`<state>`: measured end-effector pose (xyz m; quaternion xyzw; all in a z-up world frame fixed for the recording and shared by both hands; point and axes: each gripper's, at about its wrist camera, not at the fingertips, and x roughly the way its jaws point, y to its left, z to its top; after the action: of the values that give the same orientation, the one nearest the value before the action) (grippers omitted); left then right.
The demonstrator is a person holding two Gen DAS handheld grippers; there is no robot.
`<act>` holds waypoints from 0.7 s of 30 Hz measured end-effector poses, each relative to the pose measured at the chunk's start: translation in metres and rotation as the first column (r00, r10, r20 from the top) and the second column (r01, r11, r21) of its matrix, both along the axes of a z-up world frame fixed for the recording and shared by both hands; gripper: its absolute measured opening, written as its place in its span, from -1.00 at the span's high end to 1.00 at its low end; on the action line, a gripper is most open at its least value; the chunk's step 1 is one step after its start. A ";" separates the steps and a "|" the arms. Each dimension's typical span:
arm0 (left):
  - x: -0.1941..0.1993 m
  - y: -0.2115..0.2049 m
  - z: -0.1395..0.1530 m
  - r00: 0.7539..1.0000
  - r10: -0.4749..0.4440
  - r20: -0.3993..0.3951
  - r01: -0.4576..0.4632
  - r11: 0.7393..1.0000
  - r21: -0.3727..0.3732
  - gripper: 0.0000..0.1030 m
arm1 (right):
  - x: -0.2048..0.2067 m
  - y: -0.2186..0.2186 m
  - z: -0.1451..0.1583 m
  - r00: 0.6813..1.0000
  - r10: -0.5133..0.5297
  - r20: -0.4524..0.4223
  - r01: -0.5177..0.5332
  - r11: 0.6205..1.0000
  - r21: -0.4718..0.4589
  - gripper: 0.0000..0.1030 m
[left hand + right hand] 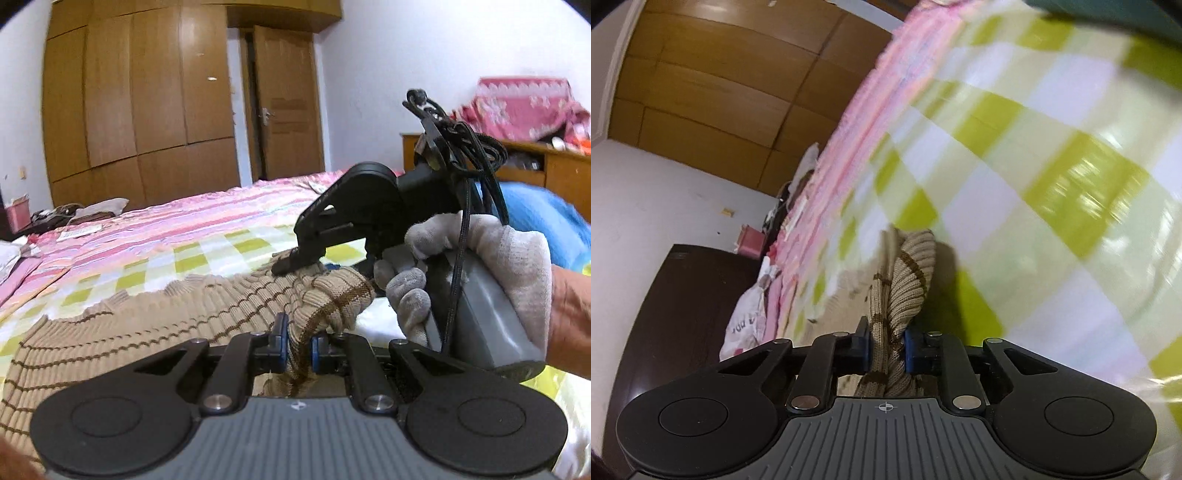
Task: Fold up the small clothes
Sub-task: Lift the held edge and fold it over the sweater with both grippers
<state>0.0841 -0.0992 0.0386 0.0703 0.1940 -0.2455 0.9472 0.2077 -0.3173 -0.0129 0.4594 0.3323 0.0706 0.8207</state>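
A beige ribbed knit sweater [147,325] with thin brown stripes lies on the green-and-white checked bed cover [221,254]. My left gripper [298,345] is shut on a bunched edge of the sweater. My right gripper [295,264], held by a white-gloved hand [476,266], pinches the same edge a little farther away. In the right wrist view the right gripper [888,349] is shut on a twisted fold of the sweater [905,280], tilted steeply over the cover [1034,147].
A pink striped blanket [192,218] covers the far part of the bed. A wooden wardrobe [140,92] and door [288,103] stand behind. A blue bundle [535,218] lies at the right. A dark cabinet [683,295] and plastic bag [750,321] sit beside the bed.
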 end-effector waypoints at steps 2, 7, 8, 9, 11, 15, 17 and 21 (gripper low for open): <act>0.002 0.011 0.007 1.000 0.022 -0.004 -0.022 0.999 -0.040 0.64 | 0.004 0.014 0.018 0.999 0.019 0.030 -0.017 0.997 -0.069 0.67; 0.005 0.049 0.022 0.996 0.089 -0.005 -0.089 0.988 -0.126 0.64 | 0.015 0.050 0.052 0.994 0.070 0.078 -0.057 0.985 -0.166 0.68; 0.006 0.058 0.025 0.995 0.104 -0.004 -0.103 0.985 -0.138 0.64 | 0.019 0.060 0.059 0.993 0.084 0.085 -0.067 0.981 -0.183 0.68; 0.006 0.067 0.028 0.993 0.120 -0.003 -0.119 0.981 -0.150 0.64 | 0.021 0.069 0.063 0.991 0.095 0.090 -0.076 0.977 -0.199 0.68; 0.008 0.084 0.031 0.988 0.151 -0.005 -0.150 0.974 -0.171 0.64 | 0.027 0.089 0.071 0.988 0.120 0.098 -0.094 0.968 -0.234 0.68; 0.010 0.121 0.032 0.976 0.218 -0.024 -0.218 0.955 -0.200 0.64 | 0.042 0.137 0.083 0.976 0.189 0.105 -0.151 0.943 -0.295 0.69; 0.011 0.138 0.029 0.968 0.250 -0.036 -0.252 0.946 -0.205 0.64 | 0.048 0.161 0.086 0.968 0.228 0.101 -0.182 0.925 -0.333 0.69; 0.011 0.173 0.020 0.948 0.310 -0.074 -0.318 0.926 -0.205 0.64 | 0.059 0.216 0.084 0.947 0.312 0.075 -0.254 0.872 -0.418 0.69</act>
<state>0.0952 0.0733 0.0583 -0.0689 0.1940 -0.1116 0.9722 0.2668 -0.1018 0.0707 0.2207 0.3449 0.1525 0.8995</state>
